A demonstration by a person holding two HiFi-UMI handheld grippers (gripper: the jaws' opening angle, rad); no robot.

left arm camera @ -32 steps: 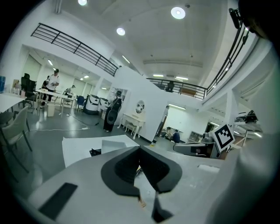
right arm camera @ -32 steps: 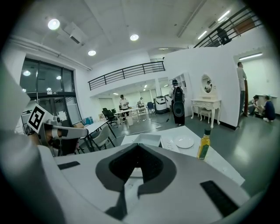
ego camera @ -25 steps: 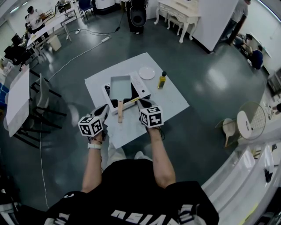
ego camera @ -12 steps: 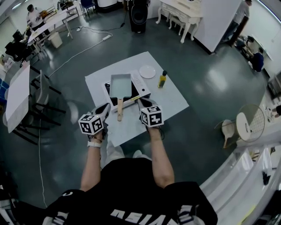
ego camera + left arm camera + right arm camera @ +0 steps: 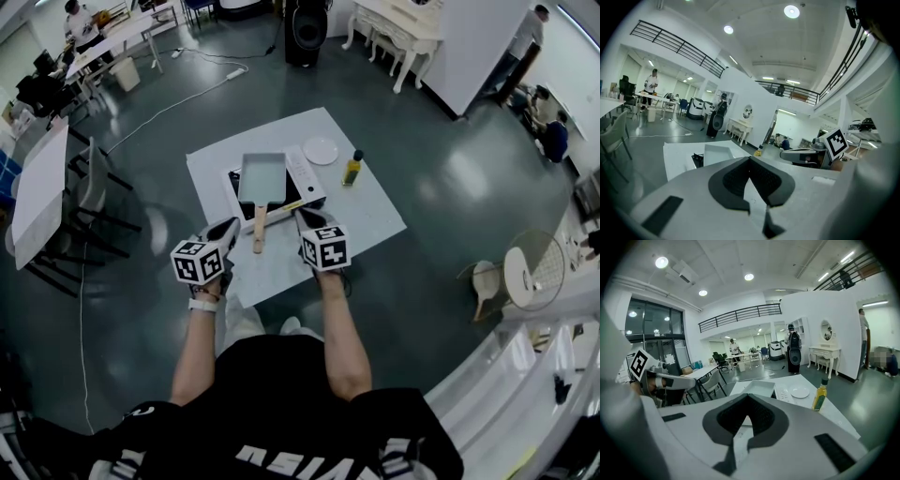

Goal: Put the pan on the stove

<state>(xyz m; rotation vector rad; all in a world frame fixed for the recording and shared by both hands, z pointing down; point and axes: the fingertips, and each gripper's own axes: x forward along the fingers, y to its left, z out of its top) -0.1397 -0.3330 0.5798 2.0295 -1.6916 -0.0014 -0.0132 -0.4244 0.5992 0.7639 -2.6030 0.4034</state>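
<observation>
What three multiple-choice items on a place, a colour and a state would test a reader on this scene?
1. Where does the rectangular grey pan with a wooden handle rest? A) on the floor B) on the black-topped white stove C) on a chair
2. What colour is the liquid in the small dark-capped bottle? A) red B) blue C) yellow
3. How are the tongs of the right gripper? A) shut, empty B) shut on the pan's handle C) wide open
1 B: the head view shows it on the cooktop. 2 C: the right gripper view shows yellow. 3 A: they meet with nothing between.
</observation>
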